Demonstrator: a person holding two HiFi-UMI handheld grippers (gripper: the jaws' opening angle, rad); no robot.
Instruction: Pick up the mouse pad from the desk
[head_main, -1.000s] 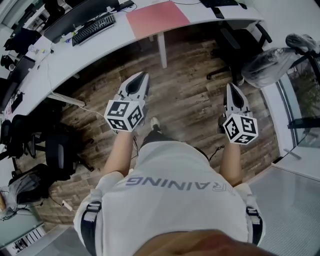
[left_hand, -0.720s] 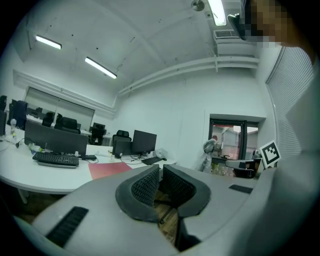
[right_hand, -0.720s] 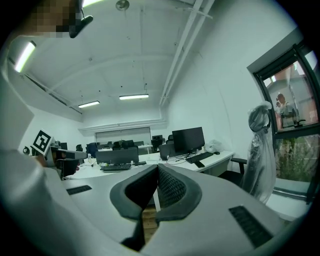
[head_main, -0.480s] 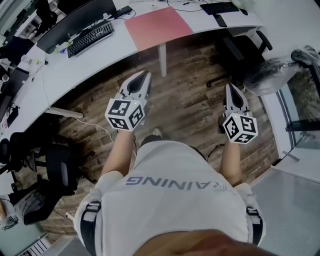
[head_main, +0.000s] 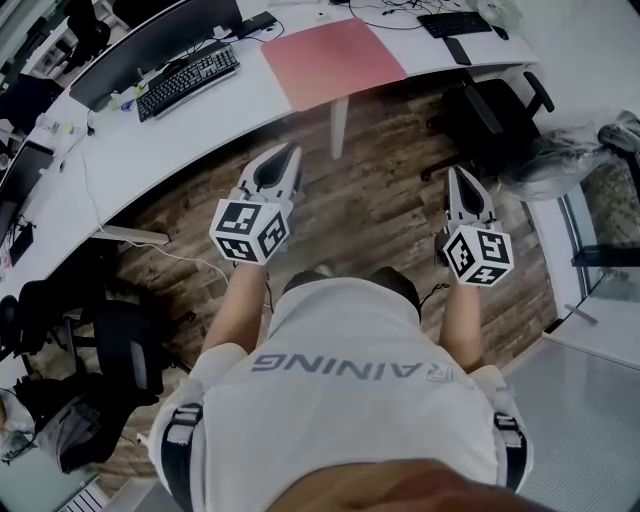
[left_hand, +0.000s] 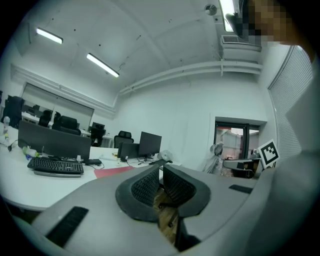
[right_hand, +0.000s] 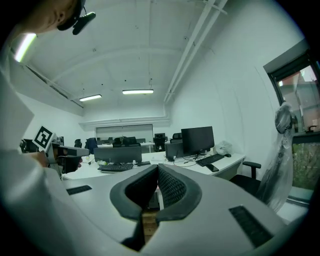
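My left gripper (head_main: 288, 152) and right gripper (head_main: 458, 172) both have their jaws closed together with nothing between them, and both hang over the wooden floor (head_main: 390, 215), well short of the tabletop (head_main: 200, 130). The red mouse pad (head_main: 333, 60) lies flat near the tabletop's near edge, at about 1 o'clock from my left gripper and 11 o'clock from my right in the head view. In the left gripper view it shows only as a thin reddish strip (left_hand: 112, 172).

The main risk, as I judge it, is arriving with the jaws closed. They would then only shove the pad across the smooth surface instead of taking it. The pad is thin and lies flush, so even parted jaws could skate over its top or jam into the tabletop if I come in too steep.

A push toward 9 o'clock would send it at the black keyboard (head_main: 188, 78). A pull toward me could slide it off the edge onto the floor.

The table leg (head_main: 340, 125) stands just below the pad, and the office chair (head_main: 490, 100) sits at 1 o'clock from my right gripper. Either could snag a low approach.
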